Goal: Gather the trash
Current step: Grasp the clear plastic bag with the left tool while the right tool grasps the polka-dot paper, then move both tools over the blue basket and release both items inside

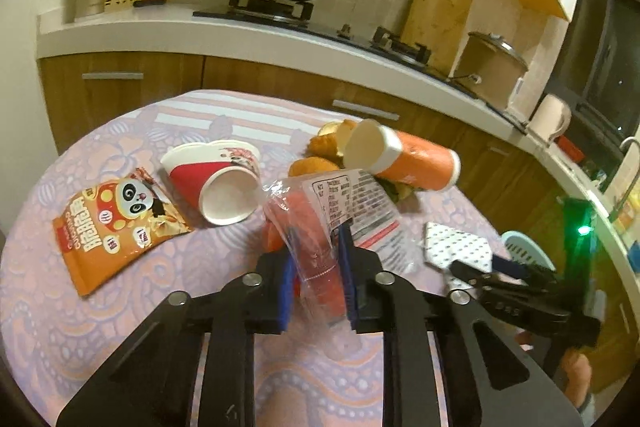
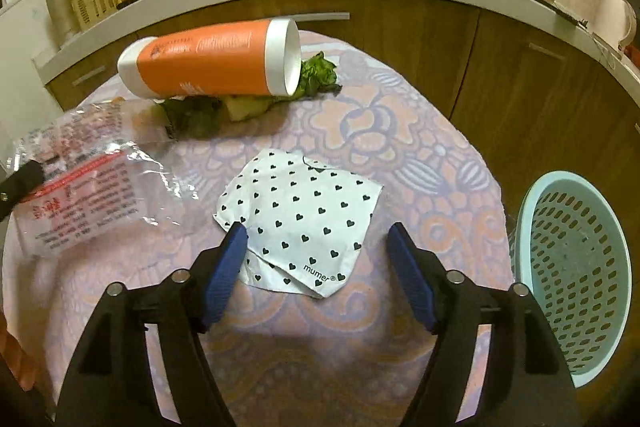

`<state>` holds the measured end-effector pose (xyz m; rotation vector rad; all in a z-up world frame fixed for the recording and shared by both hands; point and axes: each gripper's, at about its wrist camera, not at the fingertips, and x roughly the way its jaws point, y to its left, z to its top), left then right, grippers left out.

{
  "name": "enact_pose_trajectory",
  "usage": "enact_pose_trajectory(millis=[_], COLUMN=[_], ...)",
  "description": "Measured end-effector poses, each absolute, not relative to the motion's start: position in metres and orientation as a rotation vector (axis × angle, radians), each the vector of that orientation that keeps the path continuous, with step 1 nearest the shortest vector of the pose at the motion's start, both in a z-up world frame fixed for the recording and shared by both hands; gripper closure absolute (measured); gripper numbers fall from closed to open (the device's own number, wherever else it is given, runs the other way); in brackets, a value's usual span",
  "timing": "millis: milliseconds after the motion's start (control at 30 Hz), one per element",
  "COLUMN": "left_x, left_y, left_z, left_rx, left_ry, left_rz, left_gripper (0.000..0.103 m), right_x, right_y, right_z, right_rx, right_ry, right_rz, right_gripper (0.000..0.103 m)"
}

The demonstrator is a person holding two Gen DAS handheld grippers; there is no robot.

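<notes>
Right wrist view: the right gripper (image 2: 314,259) stands spread wide over the heart-print wrapper (image 2: 304,217), holding nothing. The wrapper lies flat on the desk (image 2: 420,131), straight ahead and slightly below the fingertips, its near edge between the jaws; the left blue pad seems to touch or overlap its near-left corner, while the right pad stands clear of it. Its long axis runs roughly from near-left to far-right, across the gripper's line. The light blue basket (image 2: 576,267) sits just off the desk's right edge, so the right arm is clearly the nearer one for both this wrapper and the basket.

In the left wrist view, the left gripper (image 1: 316,259) is clamped on the clear plastic bag (image 1: 320,227), printed label uppermost, which hangs lifted above the desk. To reach the basket it would have to cross rightward past the right gripper, as I judge it.

Counted, the trash in sight:
- 1 clear plastic bag, held
- 1 heart-print wrapper
- 1 orange tube (image 2: 212,61) lying on its side, long axis left to right, at the far edge
- 1 red paper cup (image 1: 216,183), tipped over
- 1 panda snack packet (image 1: 116,227)
- 1 heap of food scraps (image 2: 320,75), greens and bread pieces under and beside the tube; pieces too jumbled to count

1 basket, nothing visible in it.
</notes>
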<state>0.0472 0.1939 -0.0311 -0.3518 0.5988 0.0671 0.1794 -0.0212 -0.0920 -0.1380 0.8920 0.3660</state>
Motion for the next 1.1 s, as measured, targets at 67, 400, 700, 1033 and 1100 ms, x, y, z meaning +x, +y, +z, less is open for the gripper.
enact_pose_trajectory(millis=[67, 400, 700, 1033, 1100], left_x=[0.043, 0.027, 0.019, 0.038, 0.047], left_y=[0.191, 0.173, 0.148, 0.093, 0.076], left_z=[-0.025, 0.0, 0.018, 0.034, 0.035], left_rx=[-0.356, -0.335, -0.303, -0.251, -0.236], left_ry=[0.577, 0.493, 0.433, 0.416, 0.422], left_rz=[0.048, -0.012, -0.092, -0.183, -0.209], left_gripper=[0.09, 0.095, 0.096, 0.096, 0.096], right_x=[0.179, 0.173, 0.156, 0.141, 0.139], right_y=[-0.021, -0.02, -0.044, -0.114, -0.131], right_z=[-0.093, -0.087, -0.063, -0.02, -0.018], right_rx=[-0.137, -0.144, -0.067, 0.007, 0.018], right_ry=[0.897, 0.856, 0.779, 0.686, 0.681], right_rz=[0.366, 0.381, 0.403, 0.322, 0.298], right_gripper=[0.032, 0.08, 0.097, 0.097, 0.097])
